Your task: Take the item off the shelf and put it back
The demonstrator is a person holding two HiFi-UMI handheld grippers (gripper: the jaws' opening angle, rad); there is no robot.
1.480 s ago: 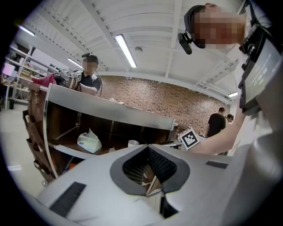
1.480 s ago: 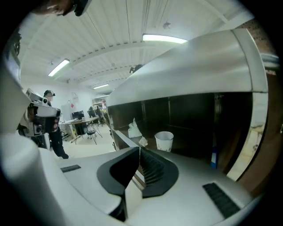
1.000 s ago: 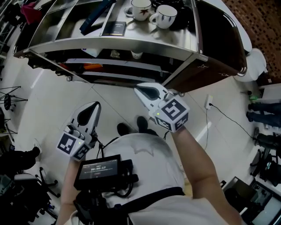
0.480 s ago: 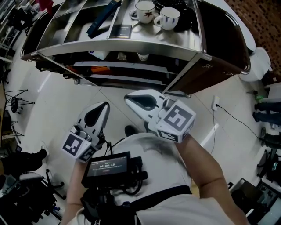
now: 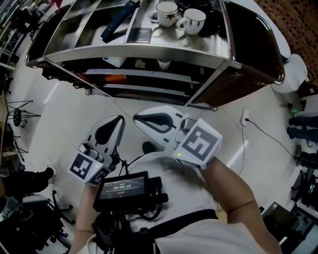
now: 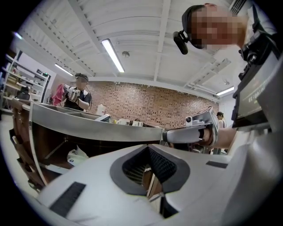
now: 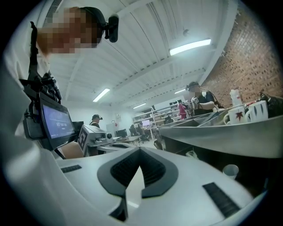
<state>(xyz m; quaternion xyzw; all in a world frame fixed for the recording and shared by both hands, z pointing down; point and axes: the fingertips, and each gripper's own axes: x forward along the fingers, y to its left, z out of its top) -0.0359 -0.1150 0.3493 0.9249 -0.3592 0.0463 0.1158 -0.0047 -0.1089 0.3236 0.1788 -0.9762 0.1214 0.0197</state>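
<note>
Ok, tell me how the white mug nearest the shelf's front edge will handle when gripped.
The white mug looks glazed ceramic: probably rigid, heavyish, slippery between jaws. Upright on a broad base, it would likely slide on the metal shelf rather than tip. The second mug stands close, so a knock might chip either.

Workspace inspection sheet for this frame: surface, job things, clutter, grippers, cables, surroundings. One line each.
Surface: metal shelf unit, tiered, top tier split into trays.
Job's things: mug, second mug, dark booklet and blue object on the top tier; none held.
Clutter: small cup and orange item on lower tiers.
Grippers: left gripper and right gripper both shut, empty, short of the shelf.
Cables: thin cable across the floor from a white socket.
Surroundings: white tiled floor; a person beyond the shelf.
</note>
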